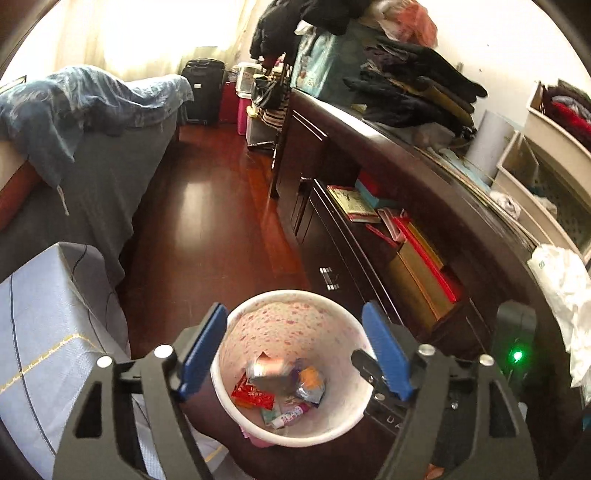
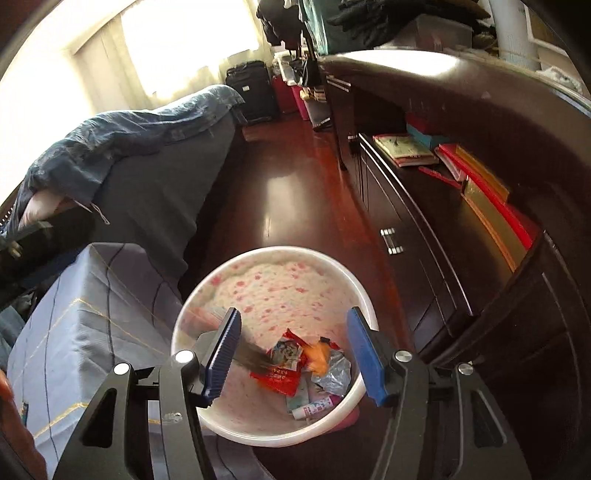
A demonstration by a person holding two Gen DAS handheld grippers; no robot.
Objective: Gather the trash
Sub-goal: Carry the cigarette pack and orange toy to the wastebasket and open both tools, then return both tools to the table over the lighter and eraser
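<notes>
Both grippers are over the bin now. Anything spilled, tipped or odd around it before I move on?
Nothing stands out. The white bin with pink-speckled liner stands upright on the dark red wooden floor, wrappers lie inside, and none shows on the floor nearby. The left gripper and right gripper are open and empty above it.

Glossy red-brown wood floor (image 1: 207,206), sunlit curtained window (image 1: 155,33) at far end. Bed (image 1: 110,158) with blue bedding left; dark wood cabinet (image 1: 369,155) right, open shelf holding books. Black suitcase (image 1: 203,88) by window.
</notes>
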